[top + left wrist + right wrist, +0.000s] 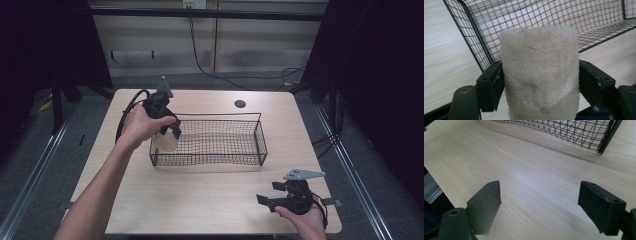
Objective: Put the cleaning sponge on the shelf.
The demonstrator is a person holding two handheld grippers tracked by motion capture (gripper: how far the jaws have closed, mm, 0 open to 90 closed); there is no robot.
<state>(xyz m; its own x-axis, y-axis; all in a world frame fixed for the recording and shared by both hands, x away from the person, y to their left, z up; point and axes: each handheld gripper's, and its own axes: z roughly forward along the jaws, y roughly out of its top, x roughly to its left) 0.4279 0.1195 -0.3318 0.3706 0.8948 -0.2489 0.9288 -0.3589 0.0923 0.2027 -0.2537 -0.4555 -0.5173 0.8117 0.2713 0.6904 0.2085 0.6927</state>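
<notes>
Nearest, at five o'clock on the table (pixel 210 200), the right gripper (pixel 265 201) rests in the person's hand with its jaws spread wide over bare wood, apparently idle. Farther off, at ten o'clock, the left gripper (pixel 172 127) clamps a pale loofah (pixel 166 140) at the basket's (pixel 260 137) left end, so the pick-up looks done and the release is left. The left gripper view shows the loofah's (pixel 539 72) fibrous weave squeezed between the jaws, a mere pale blur from above

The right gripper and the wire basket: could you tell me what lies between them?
Nothing but bare table separates the right gripper from the wire basket, as the high view shows.
</notes>
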